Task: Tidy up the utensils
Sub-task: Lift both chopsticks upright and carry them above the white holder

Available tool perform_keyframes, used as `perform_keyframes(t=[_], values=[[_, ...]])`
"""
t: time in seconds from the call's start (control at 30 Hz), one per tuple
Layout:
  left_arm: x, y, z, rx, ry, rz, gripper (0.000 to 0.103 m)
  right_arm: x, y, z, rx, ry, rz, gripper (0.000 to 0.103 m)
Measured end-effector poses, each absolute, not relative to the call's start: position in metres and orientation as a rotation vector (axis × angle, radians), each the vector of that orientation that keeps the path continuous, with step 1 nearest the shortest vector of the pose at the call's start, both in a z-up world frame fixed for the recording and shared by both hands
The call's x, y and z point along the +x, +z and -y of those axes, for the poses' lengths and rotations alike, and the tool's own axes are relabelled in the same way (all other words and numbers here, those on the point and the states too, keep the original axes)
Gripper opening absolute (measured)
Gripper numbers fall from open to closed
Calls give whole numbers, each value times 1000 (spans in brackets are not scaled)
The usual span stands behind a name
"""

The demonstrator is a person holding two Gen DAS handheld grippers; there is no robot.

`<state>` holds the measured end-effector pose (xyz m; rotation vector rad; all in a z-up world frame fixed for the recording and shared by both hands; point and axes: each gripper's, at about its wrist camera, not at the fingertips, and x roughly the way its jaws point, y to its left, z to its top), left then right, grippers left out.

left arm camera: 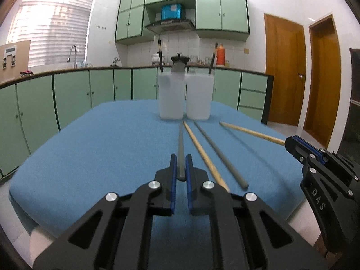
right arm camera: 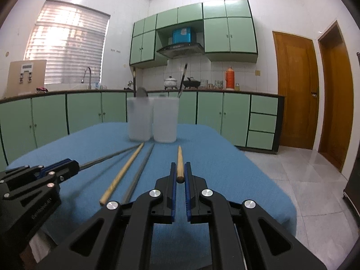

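Observation:
My left gripper [left arm camera: 181, 157] is shut on a grey chopstick [left arm camera: 180, 148] that points toward two translucent white cups [left arm camera: 172, 96] at the table's far side. My right gripper [right arm camera: 180, 166] is shut on a wooden chopstick [right arm camera: 179, 159]. It also shows at the right in the left wrist view [left arm camera: 290, 144], holding that wooden chopstick [left arm camera: 247, 131]. A second wooden chopstick [left arm camera: 202, 153] and a second grey chopstick [left arm camera: 220, 155] lie on the blue cloth between the grippers. Each cup holds a dark-handled utensil [left arm camera: 160, 56].
The table is covered by a blue cloth [left arm camera: 90, 148] with edges on all sides. Green kitchen cabinets [left arm camera: 72, 94] and a counter stand behind. Wooden doors [right arm camera: 294, 90] are at the right, above a tiled floor [right arm camera: 310, 180].

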<state>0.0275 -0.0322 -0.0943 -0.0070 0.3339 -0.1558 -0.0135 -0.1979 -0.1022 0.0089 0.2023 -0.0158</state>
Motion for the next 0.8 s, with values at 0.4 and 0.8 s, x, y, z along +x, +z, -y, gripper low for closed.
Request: perform_keyframes(t=[0.4, 0.8], values=[[33, -6, 18, -3, -158, -158, 6, -4, -19, 212, 8, 76, -104, 7], [83, 59, 17, 11, -239, -220, 6, 47, 58, 219, 11, 189, -178, 7]])
